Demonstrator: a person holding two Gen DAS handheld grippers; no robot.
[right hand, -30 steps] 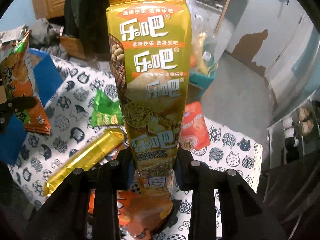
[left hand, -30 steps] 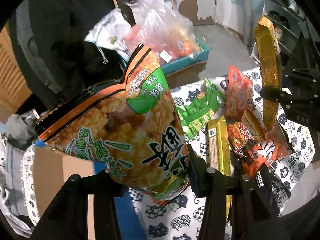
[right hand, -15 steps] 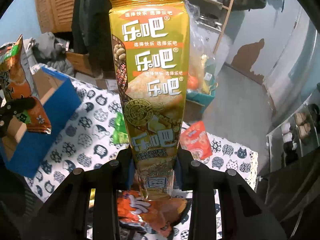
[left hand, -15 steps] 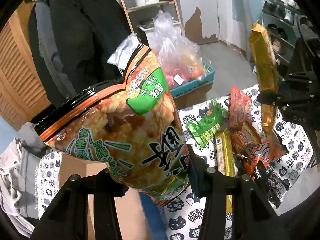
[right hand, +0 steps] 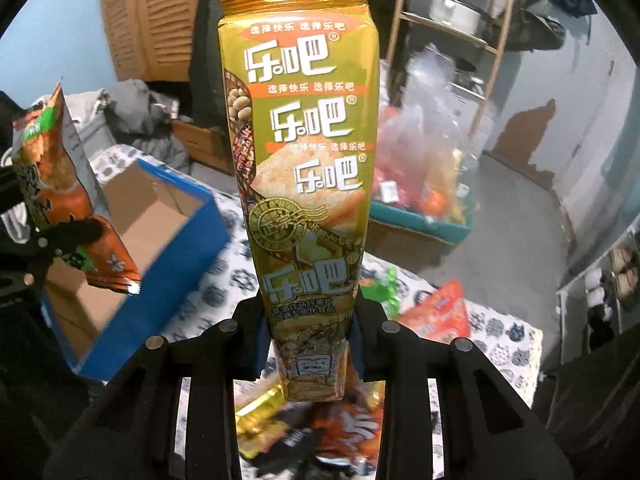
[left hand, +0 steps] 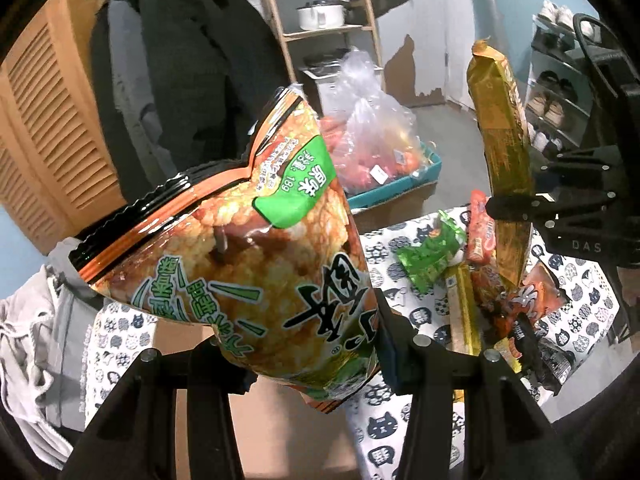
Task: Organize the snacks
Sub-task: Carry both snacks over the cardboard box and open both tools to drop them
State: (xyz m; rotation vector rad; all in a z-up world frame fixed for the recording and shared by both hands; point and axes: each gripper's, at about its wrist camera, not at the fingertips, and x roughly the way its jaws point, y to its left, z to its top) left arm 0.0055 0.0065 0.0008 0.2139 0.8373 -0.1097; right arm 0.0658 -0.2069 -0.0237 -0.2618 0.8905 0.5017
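Carrying 2 snacks: left gripper (left hand: 304, 344) clamping the rice bag (left hand: 240, 264), right gripper (right hand: 312, 336) clamping the gold pack (right hand: 308, 184). Next, you're likely lowering both into the box (right hand: 160, 216).

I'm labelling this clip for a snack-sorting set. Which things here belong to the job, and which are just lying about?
Part of the job:
- rice cracker bag, gripped by the left gripper
- gold chip pack, gripped by the right gripper
- blue box, open
- loose snack packets on the cat-print cloth

Just lying about:
- grey clothes
- clear plastic bag
- shelf pot
- shoes
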